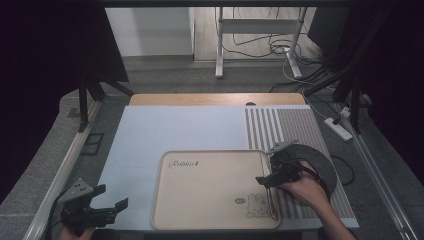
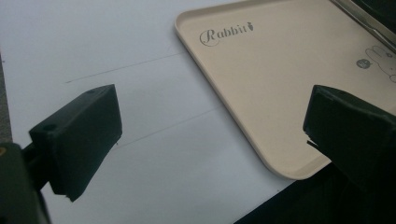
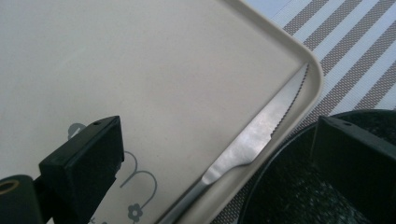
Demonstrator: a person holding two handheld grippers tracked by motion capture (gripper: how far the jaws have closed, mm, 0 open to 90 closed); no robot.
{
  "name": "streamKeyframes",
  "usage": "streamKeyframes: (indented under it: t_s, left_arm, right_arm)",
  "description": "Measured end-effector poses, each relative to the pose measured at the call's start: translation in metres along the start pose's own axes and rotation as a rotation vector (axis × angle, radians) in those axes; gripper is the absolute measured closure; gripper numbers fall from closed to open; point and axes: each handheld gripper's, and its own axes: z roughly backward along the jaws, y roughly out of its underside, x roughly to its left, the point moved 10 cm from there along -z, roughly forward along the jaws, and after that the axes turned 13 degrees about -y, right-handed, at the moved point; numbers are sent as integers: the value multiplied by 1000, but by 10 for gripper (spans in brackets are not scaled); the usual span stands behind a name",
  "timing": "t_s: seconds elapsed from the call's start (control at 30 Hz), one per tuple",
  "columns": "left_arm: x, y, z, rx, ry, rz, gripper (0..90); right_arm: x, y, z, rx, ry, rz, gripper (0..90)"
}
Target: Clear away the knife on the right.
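On the beige tray (image 1: 210,200) lies one knife (image 3: 252,149) along its right rim; one dark plate (image 1: 320,165) sits beside. Both grippers, right (image 1: 267,180) and left (image 1: 112,197), gape empty.

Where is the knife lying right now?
The knife lies inside the beige tray along its right edge, beside the dark plate. In the right gripper view it sits between that gripper's open jaws, untouched.

A pale blue-white tabletop (image 1: 165,135) with a bare wooden strip along its far edge carries a beige rectangular plastic tray (image 1: 210,195) near the front. Just right of the tray lies a grey-and-white striped placemat (image 1: 287,127), with a dark round plate (image 1: 320,165) resting on it.
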Motion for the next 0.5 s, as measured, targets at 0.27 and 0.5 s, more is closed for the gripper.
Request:
streamKeyframes:
  t_s: [0.27, 0.5]
  left_arm:
    - [0, 0, 0, -1, -1, -3, 44]
    - [0, 0, 0, -1, 0, -2, 44]
  right_arm:
    - [1, 5, 6, -25, 4, -5, 0]
    - [2, 6, 11, -60, 9, -8, 0]
